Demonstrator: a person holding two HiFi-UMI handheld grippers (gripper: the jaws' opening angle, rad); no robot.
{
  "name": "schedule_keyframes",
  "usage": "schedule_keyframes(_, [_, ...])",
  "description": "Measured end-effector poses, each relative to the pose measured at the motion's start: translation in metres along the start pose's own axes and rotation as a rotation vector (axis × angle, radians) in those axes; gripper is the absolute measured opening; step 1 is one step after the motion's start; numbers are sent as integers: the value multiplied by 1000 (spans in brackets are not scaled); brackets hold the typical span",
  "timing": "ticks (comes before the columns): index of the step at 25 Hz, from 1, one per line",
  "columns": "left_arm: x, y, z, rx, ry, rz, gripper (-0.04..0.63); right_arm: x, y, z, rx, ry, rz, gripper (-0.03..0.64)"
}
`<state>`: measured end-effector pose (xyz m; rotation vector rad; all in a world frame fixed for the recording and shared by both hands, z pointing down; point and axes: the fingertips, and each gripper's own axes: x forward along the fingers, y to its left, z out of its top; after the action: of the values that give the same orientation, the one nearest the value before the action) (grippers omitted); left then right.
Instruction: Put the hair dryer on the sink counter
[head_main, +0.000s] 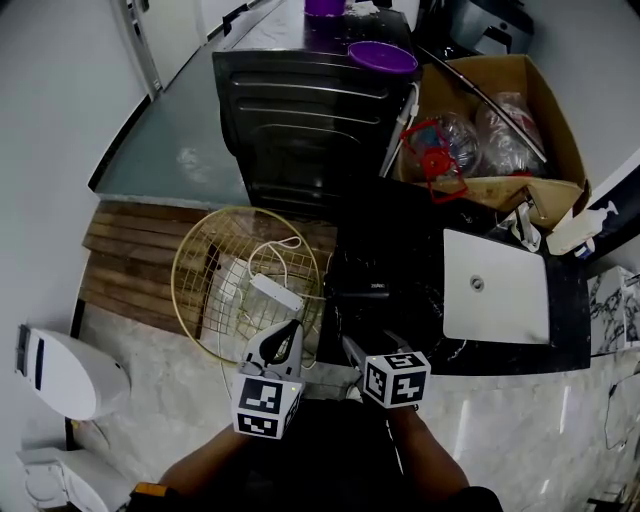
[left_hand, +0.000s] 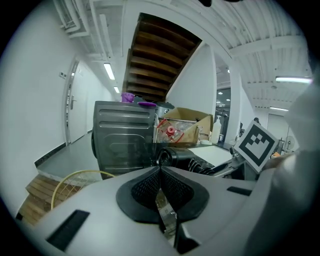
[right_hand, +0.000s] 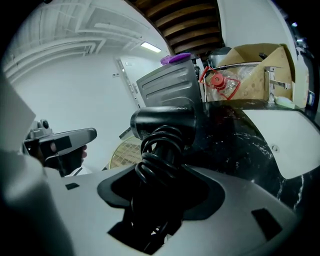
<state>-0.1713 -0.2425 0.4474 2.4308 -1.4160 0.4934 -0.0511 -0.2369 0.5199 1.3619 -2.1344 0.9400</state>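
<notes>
I held the hair dryer (right_hand: 165, 122) clamped in the right gripper (right_hand: 156, 197), at the counter (right_hand: 235, 145) | left gripper (left_hand: 161, 175) was pinched together, empty

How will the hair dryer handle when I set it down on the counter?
Likely top-heavy: the hair dryer juts out beyond the right gripper clamping its handle, so it may pivot. The cord coiled round the handle looks springy, possibly loosening the grip. On the glossy counter, its rounded barrel might roll.
</notes>
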Motion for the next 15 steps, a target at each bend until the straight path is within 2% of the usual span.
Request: schedule_keyframes(15, [5,-9,-12,-11,23,-16,11,8,-12,-11,-67,89,-30,262])
